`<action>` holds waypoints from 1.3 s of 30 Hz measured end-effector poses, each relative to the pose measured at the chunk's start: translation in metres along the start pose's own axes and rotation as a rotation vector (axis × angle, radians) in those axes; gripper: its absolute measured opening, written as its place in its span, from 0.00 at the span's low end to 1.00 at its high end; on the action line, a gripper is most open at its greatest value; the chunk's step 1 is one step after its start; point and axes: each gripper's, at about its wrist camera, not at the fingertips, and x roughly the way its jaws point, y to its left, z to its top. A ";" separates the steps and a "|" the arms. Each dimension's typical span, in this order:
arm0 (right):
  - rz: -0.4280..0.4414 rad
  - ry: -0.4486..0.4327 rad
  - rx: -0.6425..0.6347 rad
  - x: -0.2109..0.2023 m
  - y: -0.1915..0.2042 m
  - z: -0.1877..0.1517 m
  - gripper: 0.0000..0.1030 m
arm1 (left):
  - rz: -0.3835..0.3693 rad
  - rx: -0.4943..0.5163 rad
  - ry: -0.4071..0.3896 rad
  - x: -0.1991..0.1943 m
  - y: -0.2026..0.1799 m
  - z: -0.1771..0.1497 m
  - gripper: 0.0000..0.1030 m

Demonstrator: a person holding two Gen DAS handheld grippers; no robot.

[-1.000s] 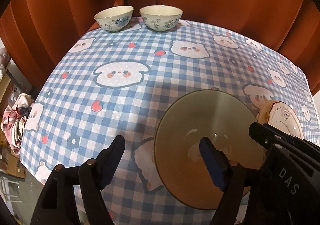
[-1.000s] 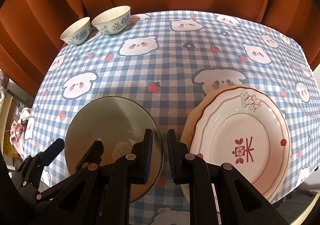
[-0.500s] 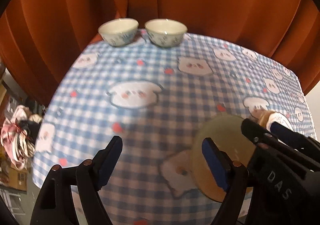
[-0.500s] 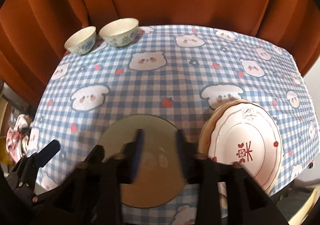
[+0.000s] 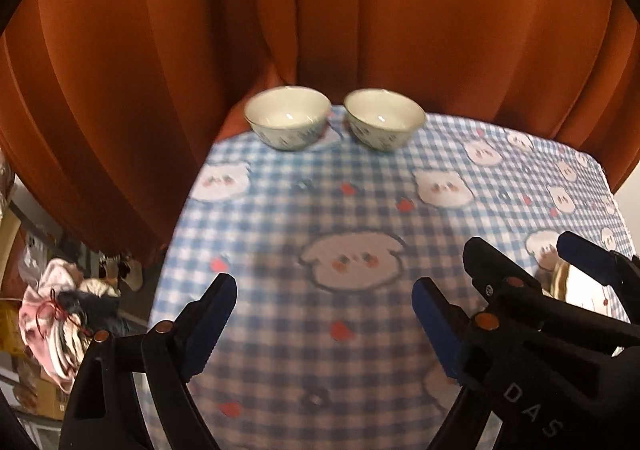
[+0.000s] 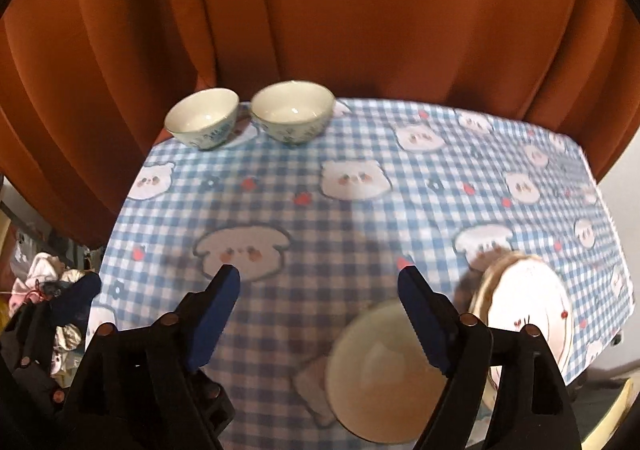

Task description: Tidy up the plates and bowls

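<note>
Two white bowls with blue flowers stand side by side at the table's far left edge: the left bowl (image 5: 287, 117) (image 6: 202, 118) and the right bowl (image 5: 383, 119) (image 6: 293, 109). An olive-green plate (image 6: 380, 378) lies near the front edge, beside a white plate with red flower print (image 6: 524, 302) to its right. My left gripper (image 5: 324, 326) is open and empty, high above the cloth. My right gripper (image 6: 320, 314) is open and empty, above the green plate's left side. The right gripper's fingers (image 5: 496, 270) show in the left wrist view.
The table carries a blue checked cloth with bear prints (image 5: 352, 262) (image 6: 240, 250). Orange curtains (image 5: 320, 30) hang close behind the table. Clutter and clothing (image 5: 60, 322) lie on the floor past the left edge.
My right gripper has opened and let go of the green plate. Both grippers have risen and pulled back, so the bowls sit lower in view. The green plate has left the left wrist view.
</note>
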 end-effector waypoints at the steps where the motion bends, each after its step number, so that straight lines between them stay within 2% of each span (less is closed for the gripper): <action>1: 0.001 -0.010 -0.010 0.000 0.009 0.005 0.82 | -0.004 -0.005 -0.004 0.001 0.009 0.006 0.88; 4: 0.013 -0.025 -0.011 0.000 0.025 0.016 0.82 | -0.013 -0.025 -0.012 0.003 0.027 0.019 0.88; 8: 0.114 -0.049 0.000 0.005 0.041 0.034 0.82 | -0.028 -0.021 -0.008 0.011 0.041 0.036 0.86; 12: 0.160 -0.036 -0.022 0.018 0.057 0.054 0.82 | -0.026 -0.027 -0.022 0.022 0.052 0.051 0.85; 18: 0.122 -0.046 -0.043 0.041 0.074 0.080 0.82 | -0.020 -0.068 -0.036 0.050 0.061 0.073 0.81; 20: 0.114 -0.030 -0.050 0.056 0.080 0.092 0.82 | 0.014 -0.080 -0.017 0.064 0.063 0.082 0.80; 23: 0.127 0.001 -0.046 0.076 0.084 0.105 0.82 | 0.042 -0.096 -0.009 0.079 0.065 0.095 0.73; 27: 0.184 0.031 0.016 0.107 0.081 0.126 0.82 | 0.058 -0.073 -0.002 0.100 0.064 0.114 0.72; 32: 0.183 0.013 0.014 0.129 0.084 0.148 0.82 | 0.079 -0.084 -0.025 0.121 0.069 0.137 0.70; 34: 0.165 0.000 0.014 0.138 0.085 0.158 0.78 | 0.087 -0.091 -0.015 0.133 0.071 0.148 0.67; 36: 0.167 -0.014 0.012 0.145 0.086 0.167 0.68 | 0.091 -0.102 -0.004 0.144 0.073 0.156 0.65; 39: 0.173 -0.010 0.013 0.162 0.089 0.181 0.65 | 0.093 -0.104 0.005 0.157 0.075 0.166 0.58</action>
